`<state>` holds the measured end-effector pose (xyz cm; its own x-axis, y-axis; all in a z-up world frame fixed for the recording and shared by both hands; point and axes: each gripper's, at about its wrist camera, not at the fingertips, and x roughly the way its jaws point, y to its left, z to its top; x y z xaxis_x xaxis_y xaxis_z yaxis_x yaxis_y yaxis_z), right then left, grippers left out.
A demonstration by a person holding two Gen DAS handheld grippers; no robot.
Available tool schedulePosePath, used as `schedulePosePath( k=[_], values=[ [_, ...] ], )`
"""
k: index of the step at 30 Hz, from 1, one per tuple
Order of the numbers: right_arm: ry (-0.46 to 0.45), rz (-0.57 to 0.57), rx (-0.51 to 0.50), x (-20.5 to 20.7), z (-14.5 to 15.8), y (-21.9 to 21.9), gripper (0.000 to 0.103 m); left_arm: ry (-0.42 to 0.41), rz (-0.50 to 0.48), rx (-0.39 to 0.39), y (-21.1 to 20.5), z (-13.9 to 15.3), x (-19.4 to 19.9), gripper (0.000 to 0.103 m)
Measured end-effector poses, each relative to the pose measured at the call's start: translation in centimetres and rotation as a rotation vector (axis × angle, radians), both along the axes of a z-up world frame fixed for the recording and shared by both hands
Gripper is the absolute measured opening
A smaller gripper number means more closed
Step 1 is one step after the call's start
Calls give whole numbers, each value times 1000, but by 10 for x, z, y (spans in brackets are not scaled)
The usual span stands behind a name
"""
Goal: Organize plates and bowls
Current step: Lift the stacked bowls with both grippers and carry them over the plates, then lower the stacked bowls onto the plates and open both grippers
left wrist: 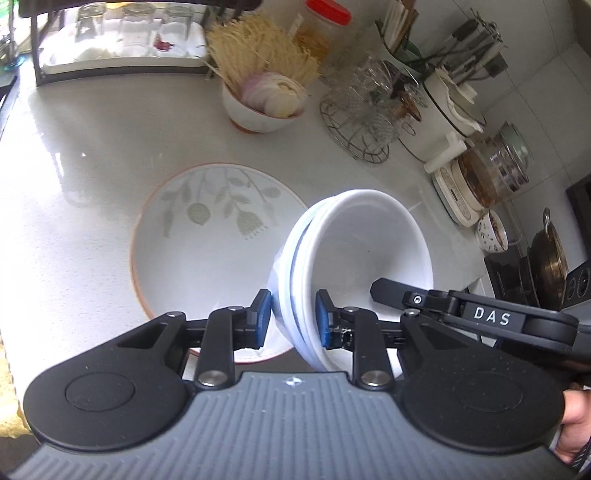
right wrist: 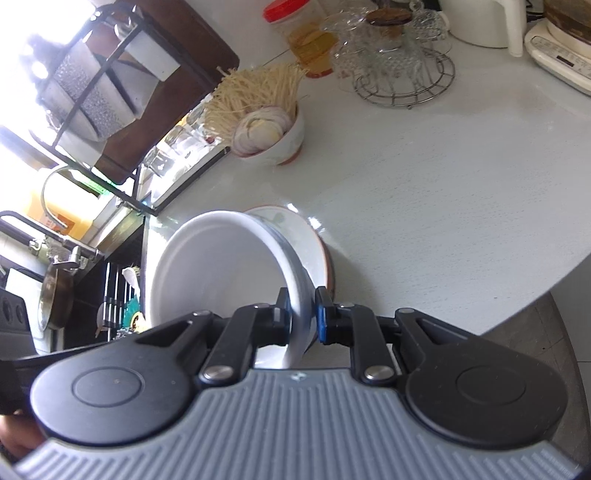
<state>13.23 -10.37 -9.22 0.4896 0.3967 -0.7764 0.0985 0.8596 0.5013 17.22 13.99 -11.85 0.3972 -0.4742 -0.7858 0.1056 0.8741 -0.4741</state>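
A stack of white bowls (left wrist: 354,243) with a blue band hangs tilted just above a large plate (left wrist: 207,236) that has a green leaf pattern and an orange rim. My left gripper (left wrist: 293,317) is shut on the near rim of the stack, with its blue pads on either side of the wall. In the right wrist view my right gripper (right wrist: 301,314) is shut on the opposite rim of the same bowls (right wrist: 214,266). The plate (right wrist: 314,240) shows behind and under them. The right gripper's black arm marked DAS (left wrist: 491,317) reaches in from the right.
On the white counter (left wrist: 92,166), a bowl of sliced onion and dry noodles (left wrist: 264,107) stands behind the plate. A wire stand of glass cups (left wrist: 362,110), a red-lidded jar (left wrist: 325,22) and a kitchen scale (left wrist: 458,192) line the back right. A glass rack (left wrist: 122,33) stands back left, and a pan (left wrist: 546,254) sits far right.
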Motion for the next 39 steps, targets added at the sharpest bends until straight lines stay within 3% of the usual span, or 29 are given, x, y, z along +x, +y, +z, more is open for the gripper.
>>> schedulePosePath(
  k=[11,39],
  values=[
    [12,72,0,21,-12,39,17,-6,94,5,39,-14,10,29],
    [128,18,-31,68,-54,49,17,71,-2,62,33,-55,70,29]
  ],
)
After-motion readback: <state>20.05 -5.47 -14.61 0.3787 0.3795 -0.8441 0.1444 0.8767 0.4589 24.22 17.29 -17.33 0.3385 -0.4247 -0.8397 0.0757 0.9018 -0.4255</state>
